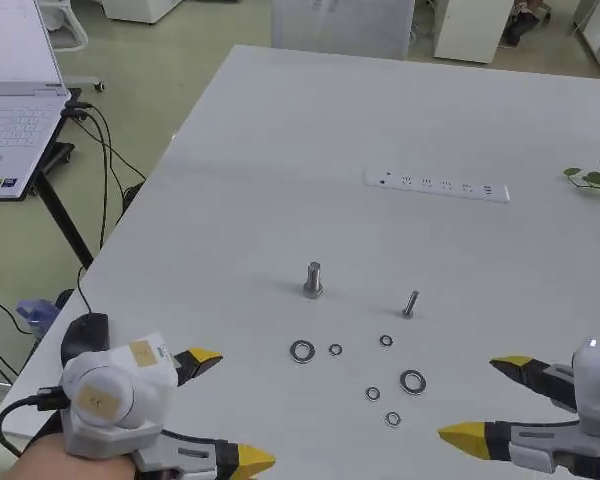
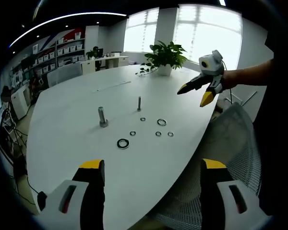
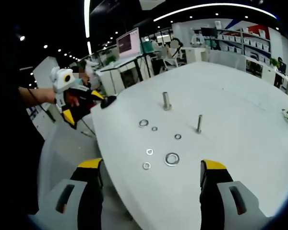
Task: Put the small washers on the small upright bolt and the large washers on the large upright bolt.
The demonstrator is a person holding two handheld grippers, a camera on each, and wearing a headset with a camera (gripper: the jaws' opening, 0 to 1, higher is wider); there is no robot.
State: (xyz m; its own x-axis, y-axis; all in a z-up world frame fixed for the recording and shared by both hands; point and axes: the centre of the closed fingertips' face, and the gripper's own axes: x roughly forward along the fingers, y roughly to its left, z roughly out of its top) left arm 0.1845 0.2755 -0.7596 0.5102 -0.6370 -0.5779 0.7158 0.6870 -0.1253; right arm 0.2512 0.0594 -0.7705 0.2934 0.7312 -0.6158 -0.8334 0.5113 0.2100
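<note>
Both grippers hover over the near edge of the white table (image 1: 280, 140), jaws spread wide and holding nothing. The left gripper (image 1: 240, 408) is at the near left and the right gripper (image 1: 475, 398) at the near right.

The large bolt (image 1: 313, 281) stands upright near the table's middle. The small bolt (image 1: 410, 304) stands upright to its right, slightly nearer and well apart from it. All the washers lie flat on the table in a loose scatter nearer than the bolts, between the two grippers, and none is on a bolt. Of the two large washers (image 1: 301, 351), one lies at the left of the scatter and the other at its right. The four small washers (image 1: 335, 349) lie between and around them, apart from one another.

A white power strip (image 1: 436, 186) lies farther back, beyond the bolts.
</note>
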